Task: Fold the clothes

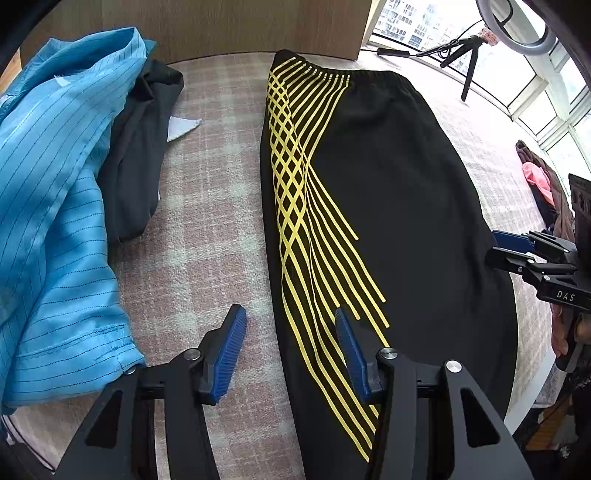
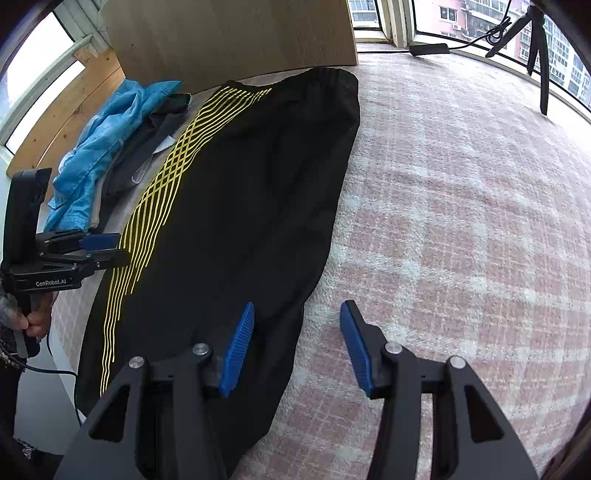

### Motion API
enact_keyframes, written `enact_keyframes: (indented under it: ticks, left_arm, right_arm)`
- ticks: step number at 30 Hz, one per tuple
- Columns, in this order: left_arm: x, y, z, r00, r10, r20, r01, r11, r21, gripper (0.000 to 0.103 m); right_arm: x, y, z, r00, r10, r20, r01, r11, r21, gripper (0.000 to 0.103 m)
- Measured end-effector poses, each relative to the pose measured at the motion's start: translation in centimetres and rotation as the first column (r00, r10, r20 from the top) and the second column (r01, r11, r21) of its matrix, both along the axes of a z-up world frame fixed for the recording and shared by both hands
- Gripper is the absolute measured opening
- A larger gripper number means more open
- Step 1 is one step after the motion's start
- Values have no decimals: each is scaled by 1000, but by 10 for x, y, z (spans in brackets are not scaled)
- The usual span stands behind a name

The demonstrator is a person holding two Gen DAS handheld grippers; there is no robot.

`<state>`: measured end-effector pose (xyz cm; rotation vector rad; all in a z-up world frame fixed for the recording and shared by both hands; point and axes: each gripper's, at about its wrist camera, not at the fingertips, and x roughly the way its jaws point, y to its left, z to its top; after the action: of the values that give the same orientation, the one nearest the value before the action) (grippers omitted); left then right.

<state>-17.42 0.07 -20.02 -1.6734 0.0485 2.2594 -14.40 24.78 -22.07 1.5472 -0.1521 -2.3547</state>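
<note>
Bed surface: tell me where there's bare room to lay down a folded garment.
The widest bare stretch of plaid blanket lies right of the black pants, running toward the windows. A narrower strip runs between the pants and the dark garment. The left side is crowded by the blue striped garment.

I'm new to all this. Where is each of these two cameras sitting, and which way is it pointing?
Left wrist view: sits on the left gripper, looking along its open jaws over the left edge of the black trousers toward their waistband; blue garment at left, right gripper at the right edge.
Right wrist view: sits on the right gripper, jaws open, over the trousers' right edge and plaid cover; left gripper and the person's hand at left.
Both share the trousers, blue garment, wooden headboard and tripod.
</note>
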Motion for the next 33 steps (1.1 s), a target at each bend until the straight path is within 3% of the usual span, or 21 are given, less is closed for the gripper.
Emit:
enact_keyframes:
  ticks: [7,11,14,15,18,23,27,30,33]
  left_arm:
    - [9,9,-1,995,-95,-39,93,994,-56,27]
    - [7,7,-2,994,-106,-15,105,994,-20,8]
    - [9,5,-4,993,-117,-9,117,993,6,3]
    - [9,4,-4,992,-123,-10,123,992,8,3]
    - [9,-1,-6,993,-121,-2,121,992,38,3]
    - [9,-24,-6,998,-62,25,56,983,177,2]
    - [19,-47,29,999,-13,-35,23,956,294,2]
    - [18,-57,78,990,0,-138,46,941,335,2]
    - [18,-64,140,961,16,-274,85,933,351,2]
  right_arm:
    - [5,-12,-1,999,32,-24,-30,997,68,57]
    - [8,-18,-1,994,100,-32,-97,991,89,57]
    - [11,-21,-2,988,150,-44,-145,986,86,55]
    - [11,-20,-2,988,151,-44,-148,987,66,53]
    - [11,-12,-4,990,139,-38,-139,990,-20,19]
    - [11,2,-4,994,106,-28,-109,980,-168,9]
    - [25,19,34,994,43,-99,-71,953,-294,8]
    - [37,27,80,982,11,-188,-76,936,-345,8]
    - [51,23,138,948,2,-319,-114,937,-331,8]
